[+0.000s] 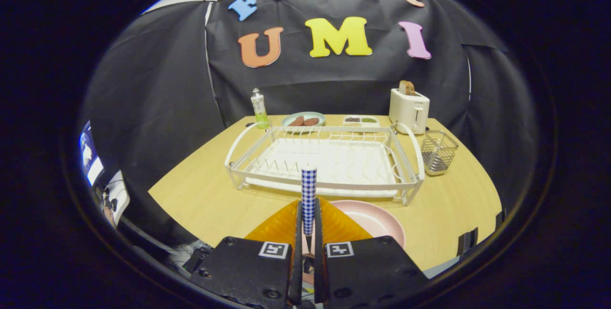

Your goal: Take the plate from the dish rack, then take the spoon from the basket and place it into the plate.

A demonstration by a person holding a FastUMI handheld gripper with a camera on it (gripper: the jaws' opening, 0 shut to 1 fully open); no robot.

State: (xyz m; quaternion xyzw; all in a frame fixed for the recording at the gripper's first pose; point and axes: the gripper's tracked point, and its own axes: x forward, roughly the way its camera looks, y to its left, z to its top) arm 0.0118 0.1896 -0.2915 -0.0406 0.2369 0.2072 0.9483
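My gripper (308, 202) is shut on a spoon's blue-and-white checked handle (308, 186), which stands upright between the two fingers and rises above their tips. The spoon's bowl is hidden between the fingers. A pink plate (377, 219) lies flat on the wooden table, just under and to the right of the fingers, partly over an orange mat (279, 229). Beyond the fingers stands the white dish rack (411, 162), with nothing in it. The wire basket (438, 152) sits to the right of the rack and looks empty.
At the table's back edge stand a green bottle (259, 107), a plate with sausages (303, 119), a small divided tray (361, 120) and a white toaster (409, 108) with bread in it. A screen (90, 158) glows off the table's left side.
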